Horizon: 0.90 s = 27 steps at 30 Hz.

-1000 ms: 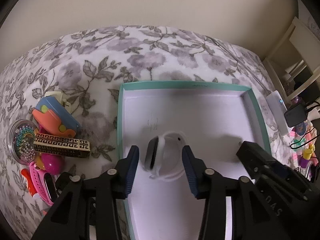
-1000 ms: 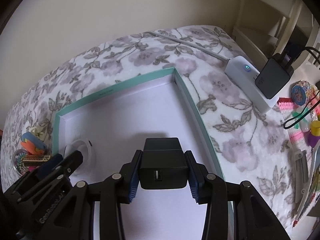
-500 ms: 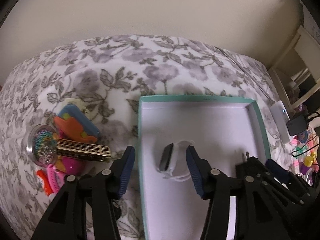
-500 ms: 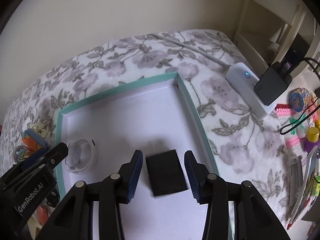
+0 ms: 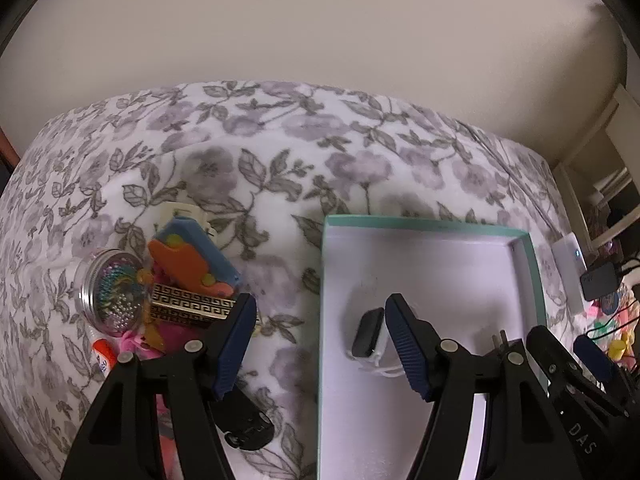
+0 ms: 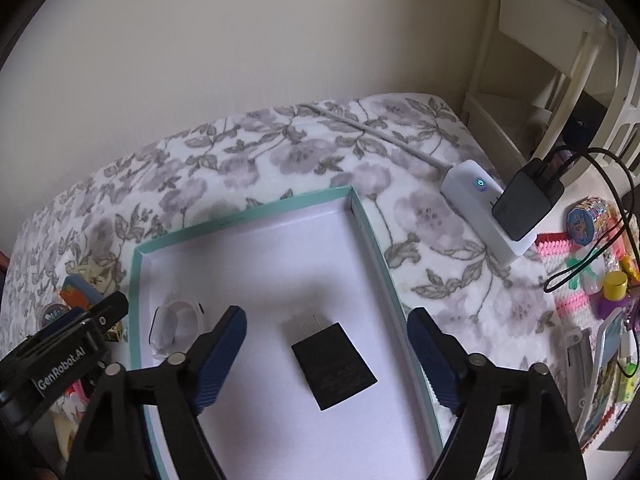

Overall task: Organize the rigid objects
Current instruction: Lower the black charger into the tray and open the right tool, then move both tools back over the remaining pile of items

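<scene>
A heap of bright plastic trinkets (image 5: 188, 280) lay on the fuzzy floral blanket (image 5: 280, 152) off the left edge of the shallow teal-rimmed box lid (image 6: 372, 236). The left gripper (image 5: 318, 336) had just been spreading, nothing pinched; the white-strapped smartwatch (image 5: 370, 334) rested near the lid's left wall. The right gripper (image 6: 326, 350) had also just widened, its ribbed blue pads clear of the matte black plug block (image 6: 334, 364) lying flat mid-lid.

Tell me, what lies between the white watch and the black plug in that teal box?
Nothing: in the right wrist view only bare white floor of the teal box separates the white watch from the black plug.
</scene>
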Each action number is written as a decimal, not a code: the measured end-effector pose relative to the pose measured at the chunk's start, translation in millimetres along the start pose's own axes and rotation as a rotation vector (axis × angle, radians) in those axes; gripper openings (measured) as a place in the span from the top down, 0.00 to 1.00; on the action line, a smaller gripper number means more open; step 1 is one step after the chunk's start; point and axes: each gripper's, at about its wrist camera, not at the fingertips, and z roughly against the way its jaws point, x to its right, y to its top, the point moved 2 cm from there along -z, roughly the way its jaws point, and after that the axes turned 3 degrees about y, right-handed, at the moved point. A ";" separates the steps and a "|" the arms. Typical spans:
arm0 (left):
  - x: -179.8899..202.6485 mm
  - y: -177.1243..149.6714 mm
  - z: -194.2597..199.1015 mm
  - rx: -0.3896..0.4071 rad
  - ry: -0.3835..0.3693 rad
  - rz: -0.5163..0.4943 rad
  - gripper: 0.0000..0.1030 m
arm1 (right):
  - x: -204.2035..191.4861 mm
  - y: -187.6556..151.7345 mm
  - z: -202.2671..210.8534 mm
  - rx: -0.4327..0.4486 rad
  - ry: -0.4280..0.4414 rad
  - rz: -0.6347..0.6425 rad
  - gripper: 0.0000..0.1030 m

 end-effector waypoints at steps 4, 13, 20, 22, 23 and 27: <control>-8.4 2.8 1.1 0.017 0.003 0.030 0.20 | -0.3 1.6 4.8 0.033 0.012 -0.004 0.00; -28.2 6.2 6.4 0.053 0.015 0.079 0.03 | -3.0 4.4 15.8 0.077 0.009 0.001 0.00; -43.1 5.4 23.5 0.076 0.006 0.116 0.03 | -5.6 4.6 34.6 0.106 0.039 -0.033 0.00; -49.2 4.1 33.3 0.088 0.003 0.137 0.03 | -7.3 5.1 47.9 0.135 0.072 -0.046 0.00; -52.5 3.4 39.3 0.095 0.001 0.147 0.03 | -8.4 5.2 55.6 0.149 0.085 -0.052 0.00; -58.6 -1.8 70.5 0.148 0.005 0.152 0.03 | -17.7 4.9 86.4 0.203 0.124 -0.063 0.00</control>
